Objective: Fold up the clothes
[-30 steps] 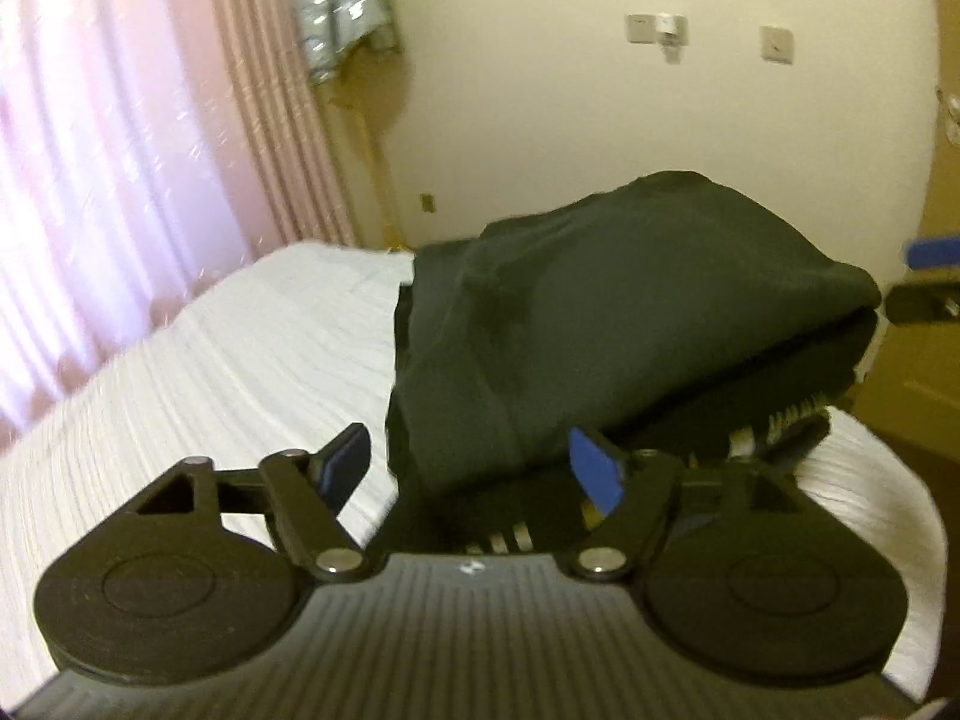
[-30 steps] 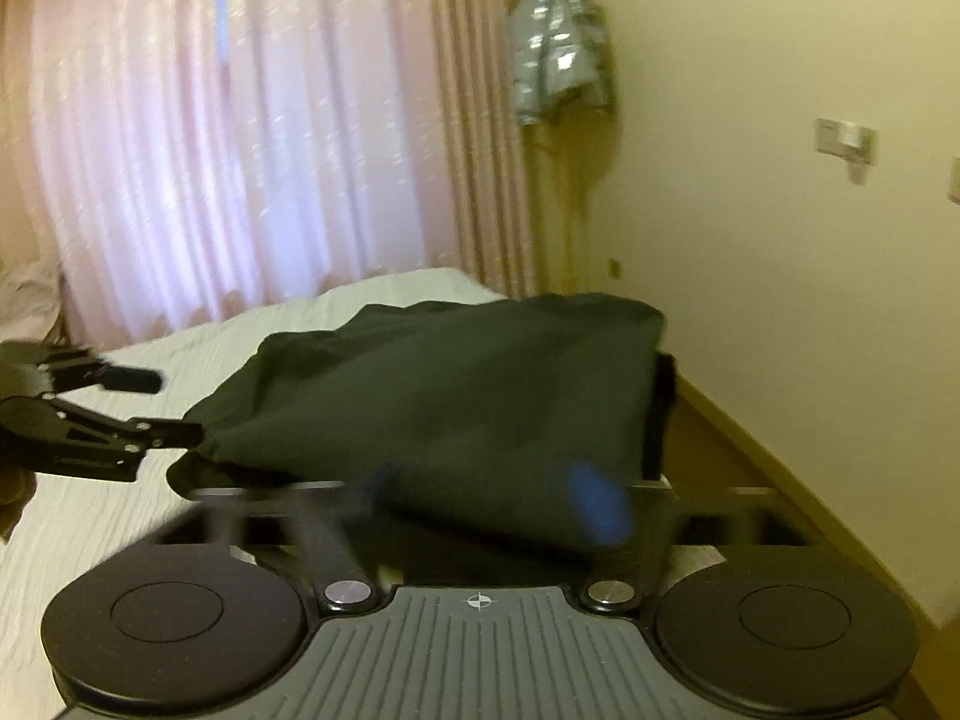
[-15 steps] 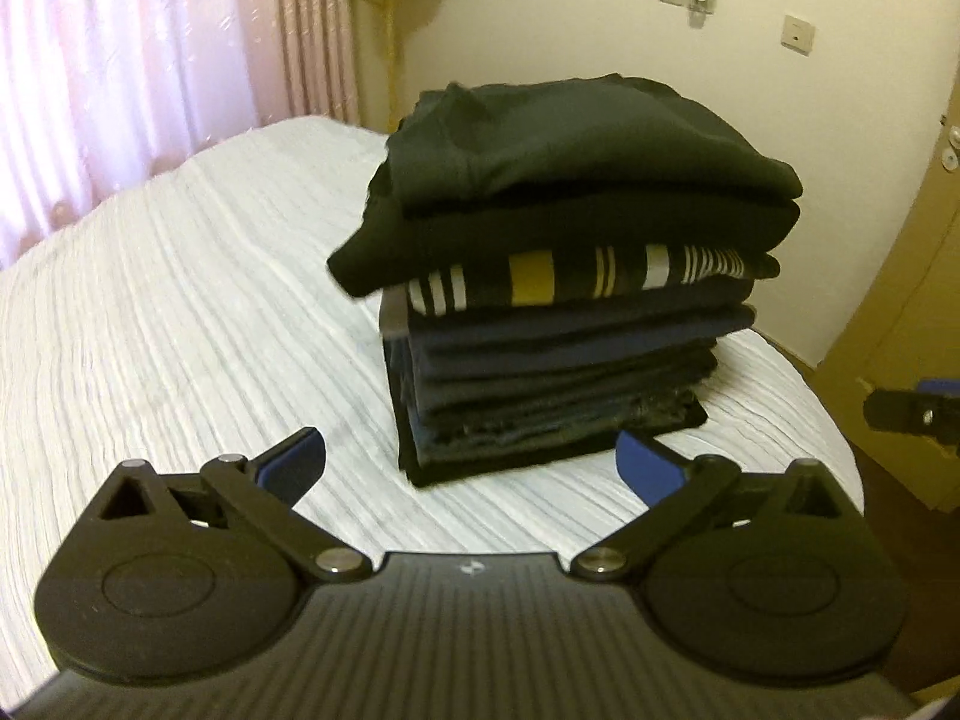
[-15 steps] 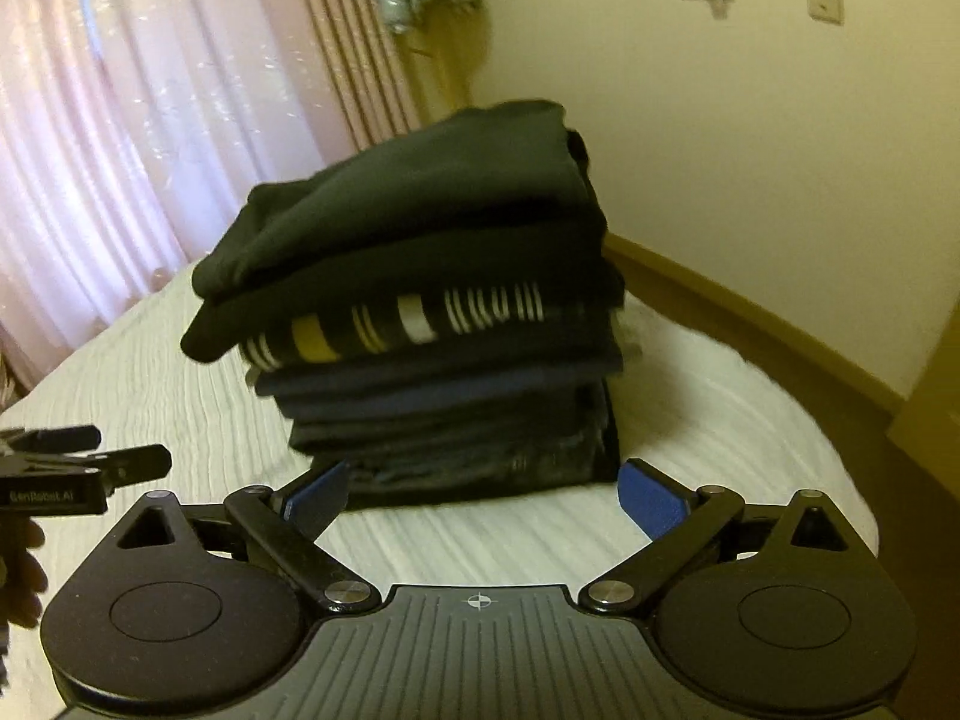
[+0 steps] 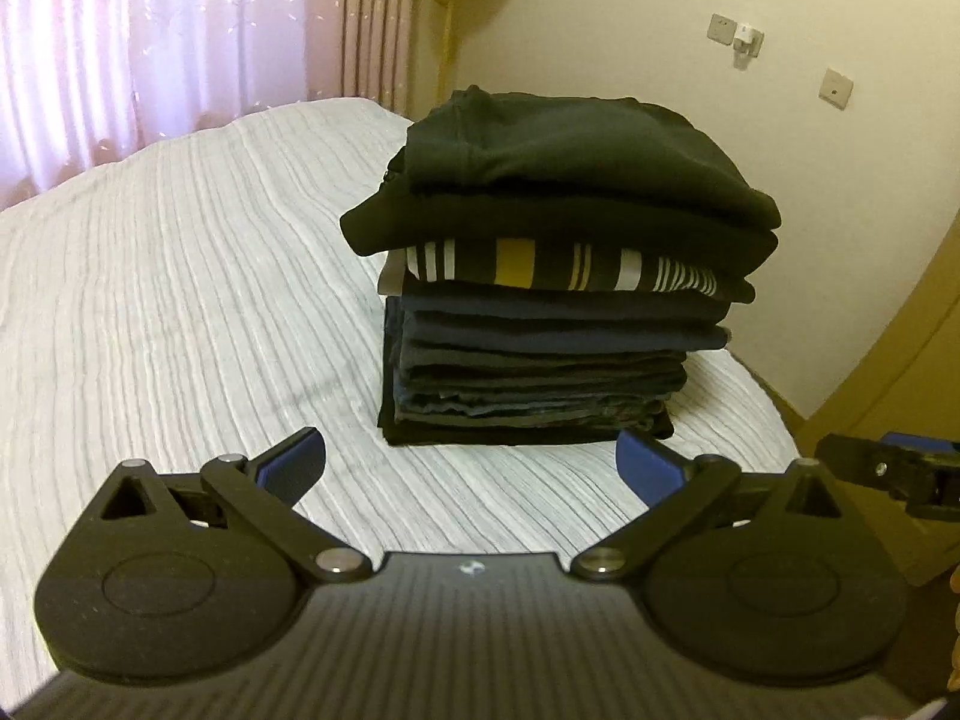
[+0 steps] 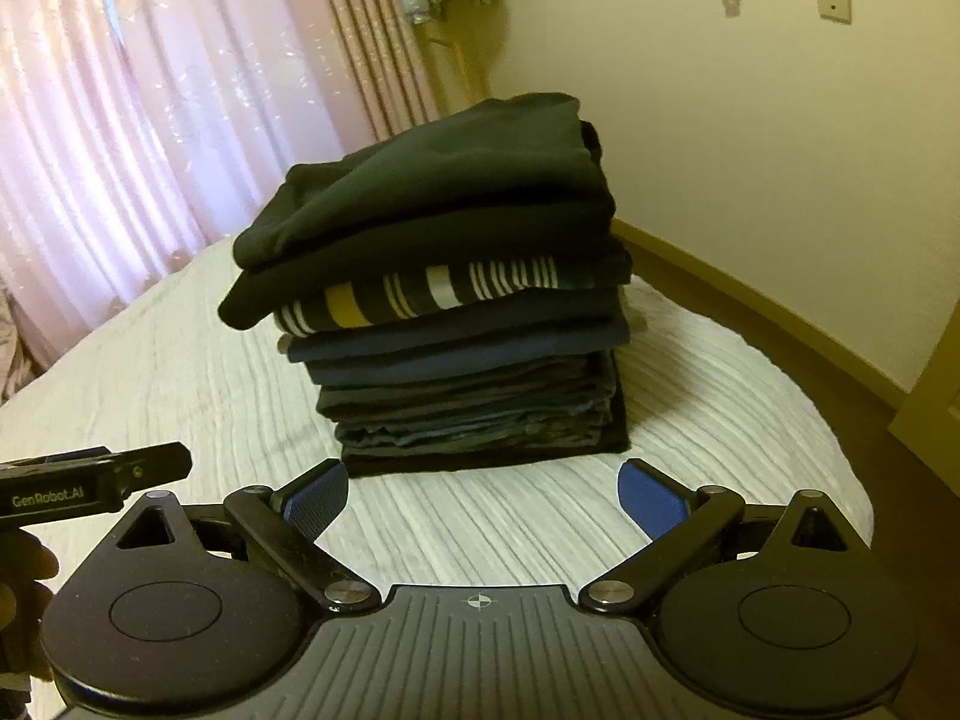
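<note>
A tall stack of folded dark clothes (image 5: 540,324) (image 6: 456,324) stands on the white ribbed bed (image 5: 180,300) (image 6: 720,396). A dark folded garment (image 5: 570,174) (image 6: 432,180) lies on top, above a striped black, white and yellow one (image 5: 558,267) (image 6: 420,294). My left gripper (image 5: 471,468) stands open just in front of the stack's foot, nothing between its blue pads. My right gripper (image 6: 483,495) is open too, empty, short of the stack. Each gripper shows at the edge of the other's view: the right gripper (image 5: 888,471), the left gripper (image 6: 96,480).
Pink curtains (image 5: 150,42) (image 6: 120,120) hang behind the bed on the left. A cream wall with sockets (image 5: 735,36) is behind the stack. A wooden door or cabinet (image 5: 900,372) stands at the right. The bed's corner edge (image 6: 840,456) drops to the floor.
Both grippers let go of the top dark garment, opened wide and drew back from the stack. The garment now rests on top of the pile.
</note>
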Available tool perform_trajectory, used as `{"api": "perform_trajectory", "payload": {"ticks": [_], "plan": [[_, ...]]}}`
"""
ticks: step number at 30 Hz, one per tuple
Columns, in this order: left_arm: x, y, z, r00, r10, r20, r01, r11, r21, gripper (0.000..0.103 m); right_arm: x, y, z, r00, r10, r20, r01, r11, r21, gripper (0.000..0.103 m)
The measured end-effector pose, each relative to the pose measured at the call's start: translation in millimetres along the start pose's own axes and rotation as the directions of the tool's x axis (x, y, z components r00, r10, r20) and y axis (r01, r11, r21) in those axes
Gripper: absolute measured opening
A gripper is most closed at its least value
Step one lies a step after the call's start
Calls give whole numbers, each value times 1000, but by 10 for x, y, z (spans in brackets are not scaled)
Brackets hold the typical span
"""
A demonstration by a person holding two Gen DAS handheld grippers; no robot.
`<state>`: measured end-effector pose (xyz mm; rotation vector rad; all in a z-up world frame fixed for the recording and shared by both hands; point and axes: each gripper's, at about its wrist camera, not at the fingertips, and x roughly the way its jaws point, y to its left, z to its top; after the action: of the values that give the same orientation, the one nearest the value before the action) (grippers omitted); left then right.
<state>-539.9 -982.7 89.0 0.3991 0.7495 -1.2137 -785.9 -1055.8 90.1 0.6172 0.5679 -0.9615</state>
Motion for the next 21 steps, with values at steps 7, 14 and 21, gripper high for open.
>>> {"api": "perform_trajectory", "payload": {"ticks": [7,14,21], "plan": [[-208,-212,-160,994,113,-7,-113,993,20,101,-72,-120,-34,998,56,-27,-56,998,-7,99],[-382,-203,-383,980,192,-49,-192,981,0,101,-37,-135,-160,993,86,-85,-90,995,-35,99],[-458,-108,-378,987,155,-42,-156,988,-7,100,-206,19,-185,998,38,-45,-40,998,-45,99]]}}
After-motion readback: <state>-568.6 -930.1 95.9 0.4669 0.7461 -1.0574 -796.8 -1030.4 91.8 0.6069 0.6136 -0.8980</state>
